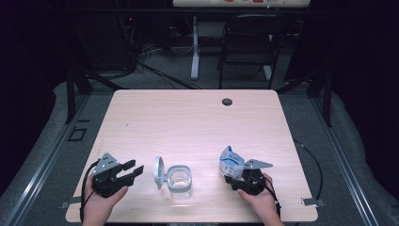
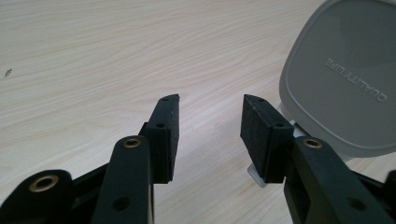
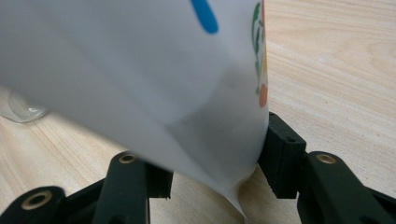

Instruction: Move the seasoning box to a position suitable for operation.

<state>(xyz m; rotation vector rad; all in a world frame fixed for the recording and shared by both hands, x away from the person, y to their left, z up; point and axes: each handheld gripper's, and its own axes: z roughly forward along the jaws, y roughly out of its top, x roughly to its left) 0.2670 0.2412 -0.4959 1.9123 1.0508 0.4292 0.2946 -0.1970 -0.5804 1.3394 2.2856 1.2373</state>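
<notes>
The white pouch, printed in blue, stands at the lower right of the high view, just up and left of the right gripper. In the right gripper view the pouch hangs between the two black jaws; the right-hand pad presses its edge, and the left-hand pad is hidden behind the film, so the jaws look clamped on the pouch's lower corner. A blue stroke and a small green, orange and red motif show on it, but no readable words.

Left of the pouch, at lower centre of the high view, sits a clear container with its grey hinged lid swung up on its left side. Nothing can be made out inside it. In the left gripper view the lid fills the upper right, with embossed letters reading "QUALITY LIFE", seen upside down.

The left gripper, at lower left of the high view, lies low over the wooden table, pointing right toward the lid, jaws parted with only bare tabletop between them. A hand grips each gripper from the bottom edge.
</notes>
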